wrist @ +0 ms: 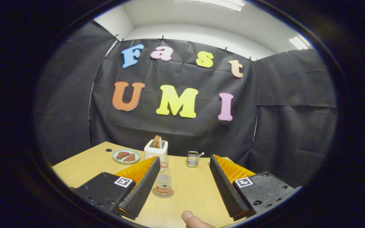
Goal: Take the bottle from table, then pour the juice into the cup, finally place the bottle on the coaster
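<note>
From my seat at the feed, the gripper point(185, 166) sat level and a little above the wooden table point(81, 169), its two fingers point(144, 186) reaching forward with a wide gap between them and nothing held. The jaws stood well apart. A fingertip of the person's hand point(192, 219) showed at the near edge of the table, between the roots of the fingers.

The bottle point(163, 178) stood upright on the round coaster point(163, 193), inside the gap but close against the left finger; I could not tell whether the finger touched it. It was clear plastic with a red-and-white label, and it looked nearly empty.

Beyond the fingers I saw a white toaster point(156, 150) with toast poking out of its slot, a pale green plate point(125, 156) with two brown pieces on it to the toaster's left, and a small wire basket point(193, 158) to its right.
</note>
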Demonstrator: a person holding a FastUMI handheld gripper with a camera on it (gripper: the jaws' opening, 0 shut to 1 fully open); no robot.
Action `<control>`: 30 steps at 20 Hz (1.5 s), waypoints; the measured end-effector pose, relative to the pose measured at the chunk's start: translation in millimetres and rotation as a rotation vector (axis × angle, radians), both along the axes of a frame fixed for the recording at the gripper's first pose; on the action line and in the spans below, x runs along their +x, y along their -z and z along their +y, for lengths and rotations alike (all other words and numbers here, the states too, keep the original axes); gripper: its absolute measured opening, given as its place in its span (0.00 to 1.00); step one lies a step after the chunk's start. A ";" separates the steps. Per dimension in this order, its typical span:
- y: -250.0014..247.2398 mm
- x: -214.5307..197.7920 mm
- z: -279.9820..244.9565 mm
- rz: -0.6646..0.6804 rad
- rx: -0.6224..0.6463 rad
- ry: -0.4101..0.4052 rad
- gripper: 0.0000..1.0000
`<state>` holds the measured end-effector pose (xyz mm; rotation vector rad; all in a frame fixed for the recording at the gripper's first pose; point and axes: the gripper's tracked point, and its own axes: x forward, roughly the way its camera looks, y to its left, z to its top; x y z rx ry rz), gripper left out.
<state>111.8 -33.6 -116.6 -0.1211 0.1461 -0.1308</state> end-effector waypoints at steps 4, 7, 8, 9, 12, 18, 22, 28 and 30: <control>-23.9 -19.5 0.3 -0.008 0.085 -0.048 1.00; -23.8 -31.5 -19.2 0.074 0.079 0.017 1.00; -24.7 -34.3 -20.2 0.097 0.082 0.017 1.00; -28.3 -36.7 -16.9 0.105 0.102 -0.005 1.00; -45.0 -44.9 -16.4 0.089 0.162 -0.042 1.00; -63.0 -66.2 -30.5 0.067 0.174 -0.054 1.00; -73.6 -79.8 -42.8 0.048 0.164 -0.046 1.00; -82.0 -102.9 -52.7 0.035 0.150 -0.030 1.00; -82.6 -112.0 -54.0 0.029 0.146 -0.021 1.00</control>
